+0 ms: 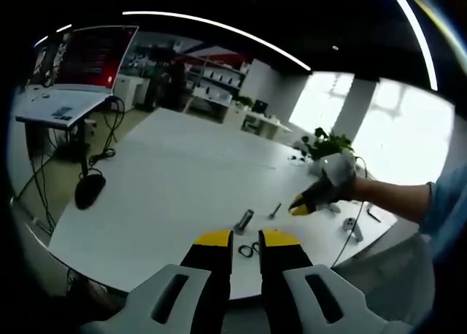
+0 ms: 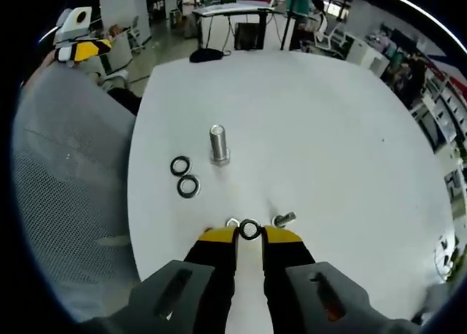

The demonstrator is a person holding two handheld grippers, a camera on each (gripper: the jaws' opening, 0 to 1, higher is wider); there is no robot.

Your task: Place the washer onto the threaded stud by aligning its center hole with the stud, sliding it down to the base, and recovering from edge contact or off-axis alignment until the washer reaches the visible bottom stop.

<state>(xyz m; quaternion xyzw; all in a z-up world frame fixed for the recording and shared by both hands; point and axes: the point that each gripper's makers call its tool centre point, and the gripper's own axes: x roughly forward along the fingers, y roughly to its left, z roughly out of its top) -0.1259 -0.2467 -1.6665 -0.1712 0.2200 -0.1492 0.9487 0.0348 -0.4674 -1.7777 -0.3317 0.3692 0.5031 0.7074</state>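
Washer: we see a dark ring (image 2: 249,230) right at the tips of our right gripper (image 2: 249,235); the jaws stand narrow with the ring between the tips, though we cannot tell if it is pinched or just lying on the surface (image 2: 328,130).
Stud: the threaded stud (image 2: 218,144) stands upright on its hex base toward the middle of the surface, well apart from the right gripper and bare of any washer.
Left gripper: our left gripper (image 1: 246,239) hovers over the near edge of the surface with jaws narrow and nothing between them.
Risk of slip: we judge a thin ring held by its edge may twist or drop on lifting, since the tips catch so little of it.
Risk of jamming: if the ring arrives tilted or off-centre, we expect it to catch on the stud's top or threads instead of sliding to the base.
Risk of tipping: a sideways push could topple the free-standing stud.
Nearby parts: two spare rings (image 2: 184,176) lie just beside the stud; a small bolt (image 2: 284,219) and another small metal piece (image 2: 232,222) sit beside the right gripper's tips and could be nudged.
Path: we see open surface between the gripper and the stud.
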